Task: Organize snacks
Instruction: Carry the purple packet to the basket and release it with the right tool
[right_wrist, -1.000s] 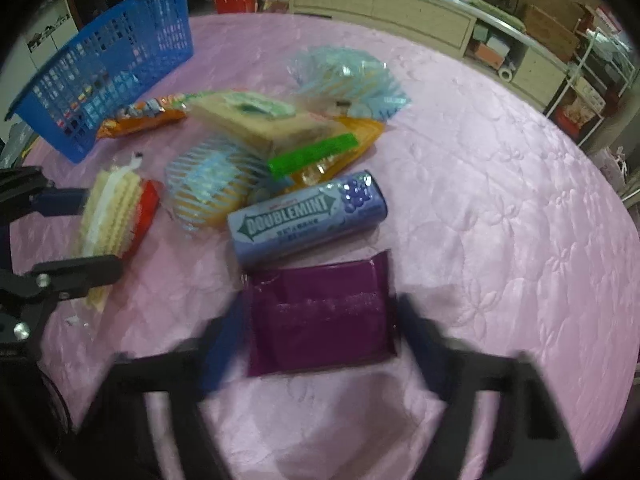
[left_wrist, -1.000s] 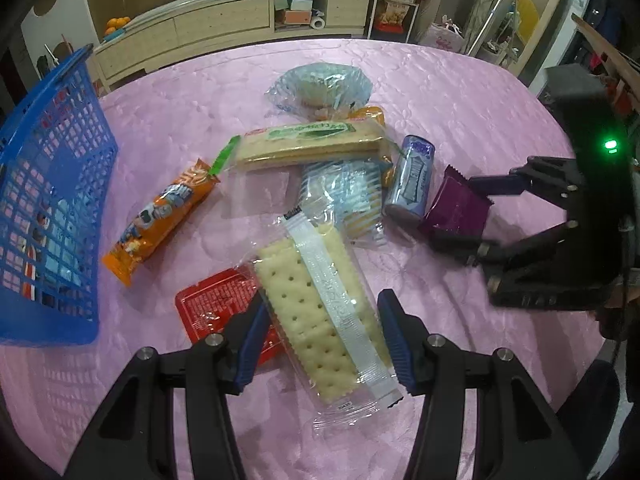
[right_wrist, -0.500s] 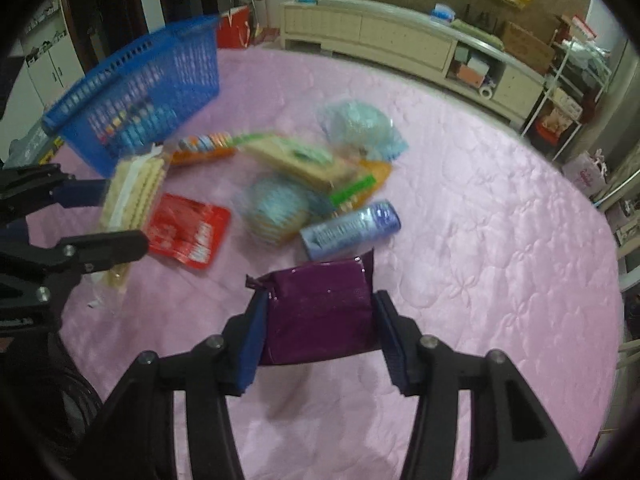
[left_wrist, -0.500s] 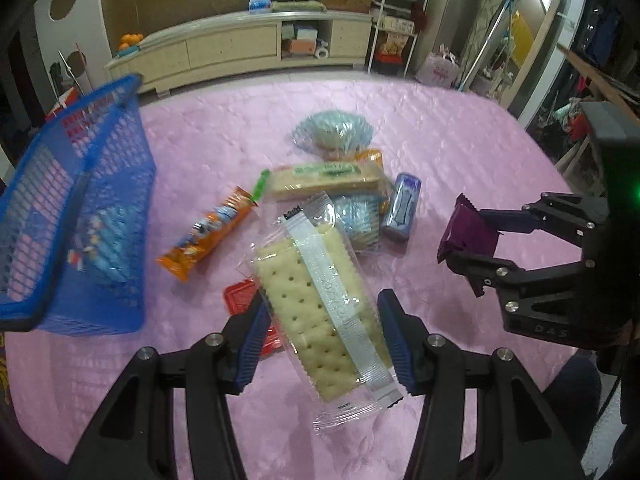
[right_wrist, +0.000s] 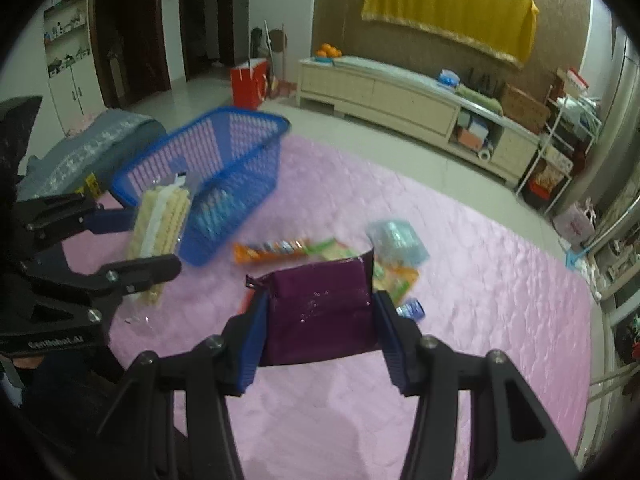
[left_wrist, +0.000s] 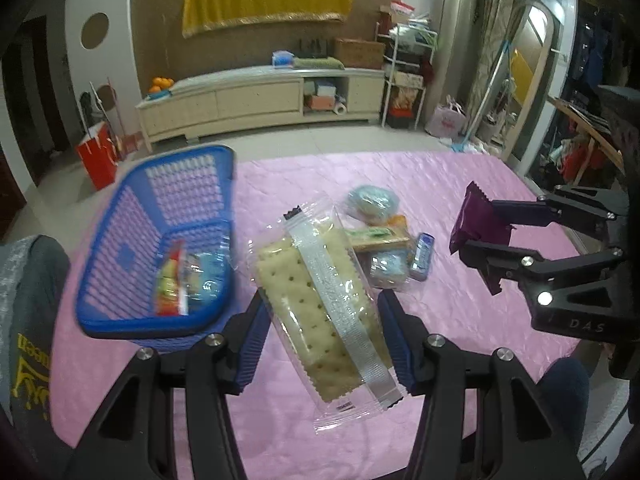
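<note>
behind the purple packet (right_wrist: pixel 320 312) (held), snacks (right_wrist: pixel 394 280) partly hidden.

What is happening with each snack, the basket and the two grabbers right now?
left gripper: fingers shut on the cracker pack
cracker pack: held up off the table
right gripper: fingers shut on the purple packet
purple packet: held up off the table
blue basket: upright, some snacks inside
gum tube: lying on the table
</note>
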### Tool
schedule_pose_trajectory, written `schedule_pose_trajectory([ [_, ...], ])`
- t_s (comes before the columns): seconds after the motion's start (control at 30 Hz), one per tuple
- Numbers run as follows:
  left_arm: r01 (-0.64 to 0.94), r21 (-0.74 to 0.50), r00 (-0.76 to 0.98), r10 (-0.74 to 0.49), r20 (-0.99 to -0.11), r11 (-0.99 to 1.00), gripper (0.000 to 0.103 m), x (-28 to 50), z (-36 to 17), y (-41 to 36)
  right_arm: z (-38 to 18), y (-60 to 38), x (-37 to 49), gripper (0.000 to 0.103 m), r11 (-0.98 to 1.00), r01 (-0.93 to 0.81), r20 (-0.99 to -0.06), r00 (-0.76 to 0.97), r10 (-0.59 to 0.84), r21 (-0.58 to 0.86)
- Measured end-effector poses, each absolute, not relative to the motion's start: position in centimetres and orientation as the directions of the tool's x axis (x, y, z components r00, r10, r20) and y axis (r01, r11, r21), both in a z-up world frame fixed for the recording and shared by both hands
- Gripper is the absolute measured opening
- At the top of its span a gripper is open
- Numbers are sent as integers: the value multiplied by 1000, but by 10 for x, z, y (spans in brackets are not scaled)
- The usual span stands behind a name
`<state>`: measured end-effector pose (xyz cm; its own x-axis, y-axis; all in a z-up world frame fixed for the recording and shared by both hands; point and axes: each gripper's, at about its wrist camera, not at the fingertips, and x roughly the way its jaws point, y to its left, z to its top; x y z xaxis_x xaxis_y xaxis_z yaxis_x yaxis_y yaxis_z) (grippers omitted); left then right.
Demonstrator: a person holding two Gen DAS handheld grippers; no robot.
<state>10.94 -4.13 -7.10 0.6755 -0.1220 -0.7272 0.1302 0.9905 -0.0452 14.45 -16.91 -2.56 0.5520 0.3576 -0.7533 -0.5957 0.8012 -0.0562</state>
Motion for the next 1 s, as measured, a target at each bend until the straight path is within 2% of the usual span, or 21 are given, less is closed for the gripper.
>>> schedule_pose_trajectory([
  [0.27,93,3,726,-66,-685,996,51,95,-38,19,10,-117,134,56,784,-621,-693,572,440,-15],
  [0.6,40,16,757,-20,-653,999,51,94,-16,91,24,-43,142,57,750,-661,-692,553,464,-25],
  [1.0,24,43,738,11,-675,999,51,120,-23,133,13,9,184,57,741,-670,-728,528,437,-41],
])
